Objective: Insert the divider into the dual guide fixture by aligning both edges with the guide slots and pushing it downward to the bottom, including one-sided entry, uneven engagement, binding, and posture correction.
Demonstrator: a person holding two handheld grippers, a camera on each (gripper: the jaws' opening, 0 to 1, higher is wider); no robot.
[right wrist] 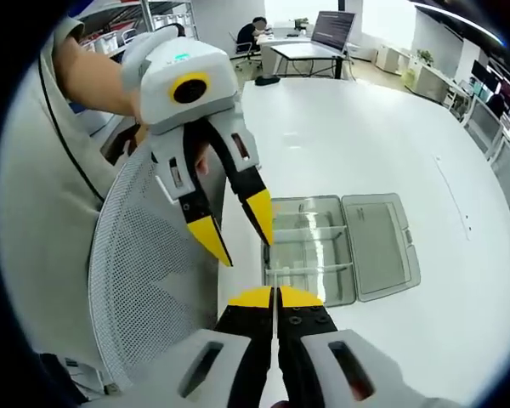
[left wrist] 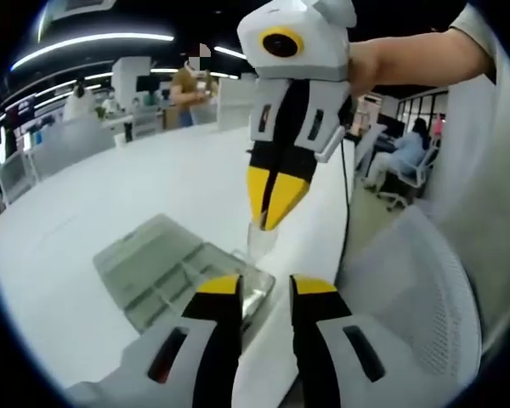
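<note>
Left gripper view: my left gripper (left wrist: pixel 265 289) sits at the bottom w/ yellow tips apart, nothing between them. Ahead, the right gripper (left wrist: pixel 272 223) comes down from the top, tips pinched together on a thin clear divider (left wrist: pixel 261 240). The divider's lower edge reaches the near corner of the clear fixture (left wrist: pixel 166 268), a compartmented box on the white table (left wrist: pixel 93 195) close to the table's edge. Can't tell from here whether the divider sits in a slot or just touches the rim. Mesh chair (left wrist: pixel 416 297) to the right of the table, ppl in the office behind.

Right gripper view: right gripper (right wrist: pixel 276 295) at the bottom, jaws pressed together, and I make out the divider (right wrist: pixel 274 274) only as a faint clear strip just past the tips, by the fixture's (right wrist: pixel 310 251) near wall. This view gives what the other doesn't: the box's open lid (right wrist: pixel 378 242) lying flat beside it, and internal partitions running across. Left gripper (right wrist: pixel 242 231) hangs above the table (right wrist: pixel 365 127) edge, jaws spread wide, holding nothing, apart from the box. Chair (right wrist: pixel 153 272) below it.
</note>
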